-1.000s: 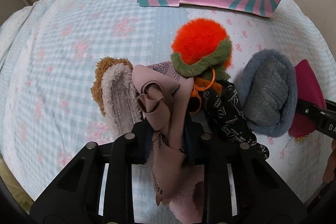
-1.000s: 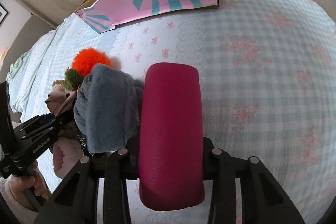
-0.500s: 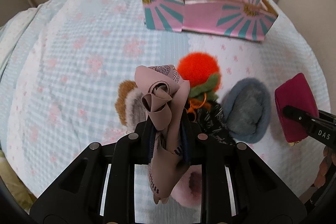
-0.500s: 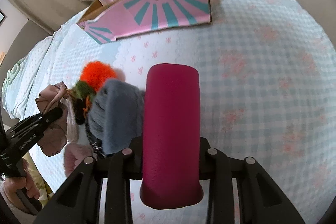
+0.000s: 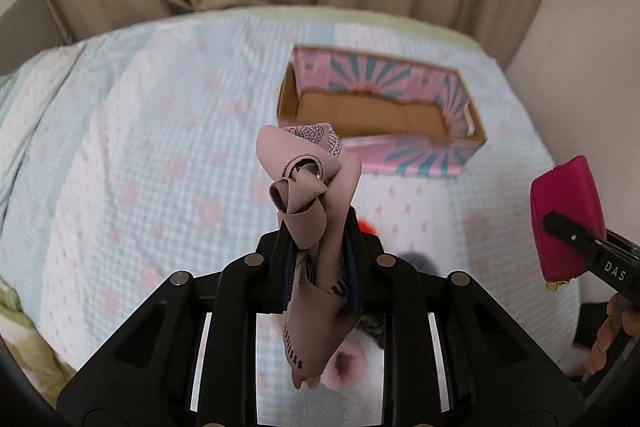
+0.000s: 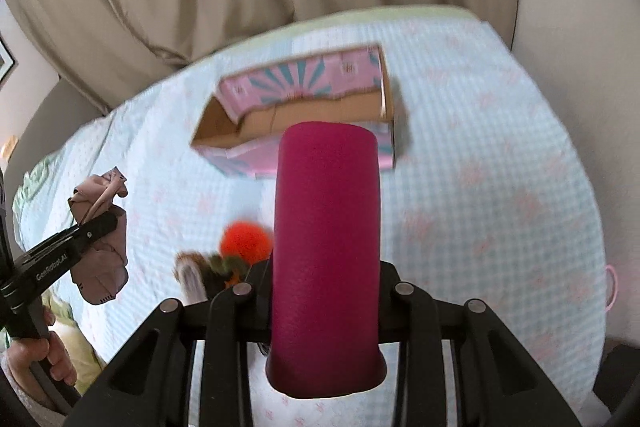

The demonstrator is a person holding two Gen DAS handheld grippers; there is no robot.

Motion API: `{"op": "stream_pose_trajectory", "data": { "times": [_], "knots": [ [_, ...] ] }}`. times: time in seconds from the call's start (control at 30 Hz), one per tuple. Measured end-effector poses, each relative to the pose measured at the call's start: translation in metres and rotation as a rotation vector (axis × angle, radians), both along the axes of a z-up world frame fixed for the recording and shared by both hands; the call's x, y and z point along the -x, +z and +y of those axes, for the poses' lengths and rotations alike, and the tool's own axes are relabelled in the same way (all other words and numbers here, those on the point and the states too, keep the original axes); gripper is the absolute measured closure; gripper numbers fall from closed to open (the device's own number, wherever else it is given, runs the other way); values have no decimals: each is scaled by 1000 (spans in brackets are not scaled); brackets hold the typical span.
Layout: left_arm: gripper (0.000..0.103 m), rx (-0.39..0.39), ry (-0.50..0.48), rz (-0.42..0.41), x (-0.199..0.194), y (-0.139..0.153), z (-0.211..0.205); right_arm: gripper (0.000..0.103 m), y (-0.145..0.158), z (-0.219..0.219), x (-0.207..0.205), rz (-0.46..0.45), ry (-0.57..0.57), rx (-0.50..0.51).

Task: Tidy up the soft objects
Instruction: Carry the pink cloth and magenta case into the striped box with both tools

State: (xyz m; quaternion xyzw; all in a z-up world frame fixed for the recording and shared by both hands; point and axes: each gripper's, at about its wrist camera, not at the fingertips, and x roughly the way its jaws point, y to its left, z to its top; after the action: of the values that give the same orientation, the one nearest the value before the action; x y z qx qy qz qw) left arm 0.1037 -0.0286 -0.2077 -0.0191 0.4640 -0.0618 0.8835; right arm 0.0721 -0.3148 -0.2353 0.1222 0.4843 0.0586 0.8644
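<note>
Grippers (image 5: 318,247) (image 6: 325,291) have lifted scarf (image 5: 310,187) and pouch (image 6: 326,227) higher.

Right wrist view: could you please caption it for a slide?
Right gripper carries magenta pouch toward open pink box.
</note>
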Motion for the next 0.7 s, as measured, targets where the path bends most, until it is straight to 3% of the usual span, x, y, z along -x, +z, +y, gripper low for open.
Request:
{"op": "stream_pose_trajectory", "data": {
  "times": [0.2, 0.37, 0.5, 0.7],
  "knots": [
    [85, 25, -64, -34, -34, 51, 1, 73, 54, 1, -32, -49, -48, -1],
    [85, 23, -167, -42, -91, 72, -9, 73, 83, 2, -78, -65, -53, 29],
    [85, 27, -245, -13, -147, 64, -26, 73, 89, 2, -121, -45, -45, 43],
    [85, 30, -298, 93, -218, 17, -50, 73, 58, 12, -188, 22, -4, 49]
  ]
}}
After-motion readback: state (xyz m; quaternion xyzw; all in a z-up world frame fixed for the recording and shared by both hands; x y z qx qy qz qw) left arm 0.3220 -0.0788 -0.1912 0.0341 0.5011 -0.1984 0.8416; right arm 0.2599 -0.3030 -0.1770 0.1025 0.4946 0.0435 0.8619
